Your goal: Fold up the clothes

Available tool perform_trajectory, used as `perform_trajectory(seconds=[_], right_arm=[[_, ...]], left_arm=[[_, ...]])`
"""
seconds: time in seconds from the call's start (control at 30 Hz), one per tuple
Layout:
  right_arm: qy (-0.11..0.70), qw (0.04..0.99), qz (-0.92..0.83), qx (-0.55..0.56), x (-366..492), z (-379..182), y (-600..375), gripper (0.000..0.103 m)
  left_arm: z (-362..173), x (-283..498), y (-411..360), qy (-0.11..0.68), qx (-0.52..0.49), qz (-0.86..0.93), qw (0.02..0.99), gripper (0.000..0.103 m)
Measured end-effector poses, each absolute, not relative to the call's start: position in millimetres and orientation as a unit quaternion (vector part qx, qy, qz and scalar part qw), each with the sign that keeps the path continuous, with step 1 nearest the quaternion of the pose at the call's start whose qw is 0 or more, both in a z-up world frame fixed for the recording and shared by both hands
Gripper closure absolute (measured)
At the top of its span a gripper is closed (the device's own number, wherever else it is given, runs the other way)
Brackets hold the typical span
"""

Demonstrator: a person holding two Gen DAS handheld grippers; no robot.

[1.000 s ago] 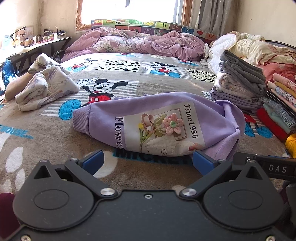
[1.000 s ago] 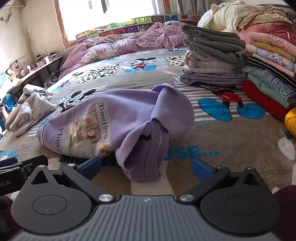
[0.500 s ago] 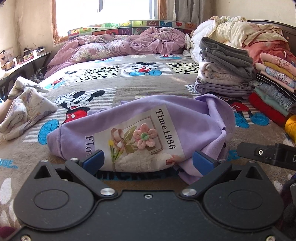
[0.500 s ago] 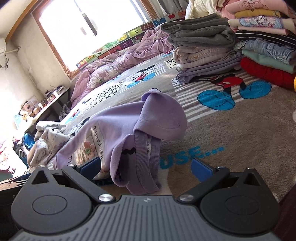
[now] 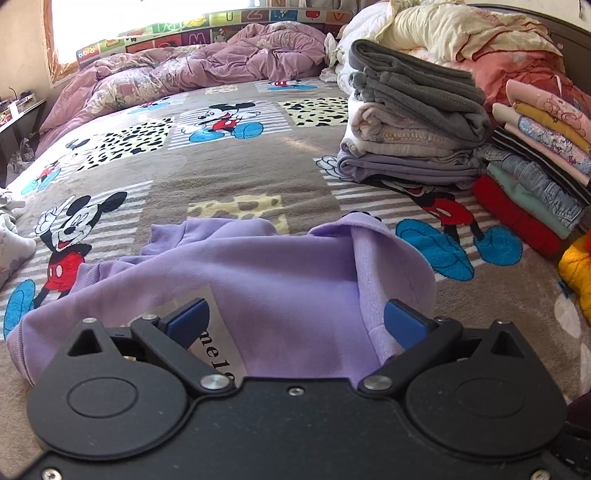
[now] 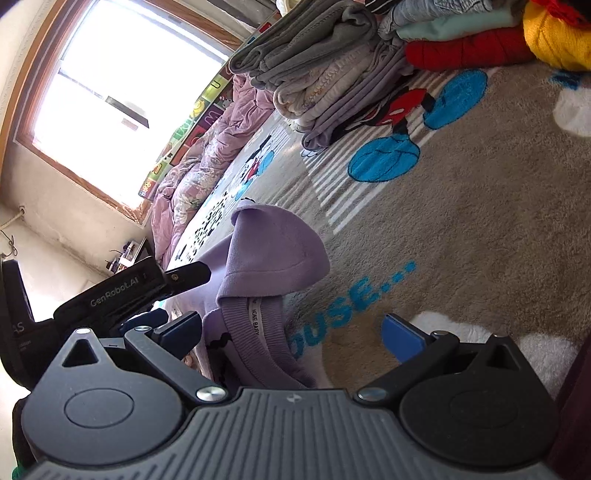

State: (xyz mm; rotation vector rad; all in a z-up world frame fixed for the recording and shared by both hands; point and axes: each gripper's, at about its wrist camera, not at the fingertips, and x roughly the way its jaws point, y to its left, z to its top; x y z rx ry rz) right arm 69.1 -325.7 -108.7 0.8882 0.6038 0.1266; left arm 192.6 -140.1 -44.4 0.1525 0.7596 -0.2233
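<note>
currently both my jaws stand wide: left gripper (image 5: 293,319) over the lilac sweatshirt (image 5: 280,273), right gripper (image 6: 291,330) at its ribbed collar (image 6: 255,332), positioned for grasping.

One lilac sweatshirt (image 5: 280,273), two stacks of folded clothes (image 5: 413,125) (image 5: 535,162), one crumpled pink quilt (image 5: 192,70), two grippers (image 5: 295,325) (image 6: 291,332)

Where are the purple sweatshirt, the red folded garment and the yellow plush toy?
purple sweatshirt (image 5: 288,280), left wrist view, on its plain back panel.
red folded garment (image 5: 517,218), left wrist view, on its front folded edge.
yellow plush toy (image 6: 554,33), right wrist view, on its fuzzy body.
</note>
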Motion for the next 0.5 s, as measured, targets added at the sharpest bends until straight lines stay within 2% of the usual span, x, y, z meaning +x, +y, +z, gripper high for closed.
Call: perform_trajectory(seconds=[0.03,0.07,0.1,0.2,0.5], right_arm=[[0.289,0.856,0.061,0.424,70,-110,-325,0.0],[0.291,0.855,0.061,0.424,70,-111,-324,0.0],[0.293,0.854,0.061,0.425,70,-112,-324,0.0],[0.299,0.851,0.062,0.427,72,-116,-322,0.0],[0.307,0.848,0.067,0.427,75,-122,-316,0.0]], left_arm=[[-49,195,-142,0.373,0.084,-0.105,0.918,0.039],[-53,196,-141,0.379,0.082,-0.106,0.916,0.071],[-56,196,-138,0.385,0.077,-0.109,0.913,0.086],[-62,195,-124,0.393,0.055,-0.119,0.91,0.097],[-48,155,-72,0.369,-0.008,-0.14,0.919,0.1]])
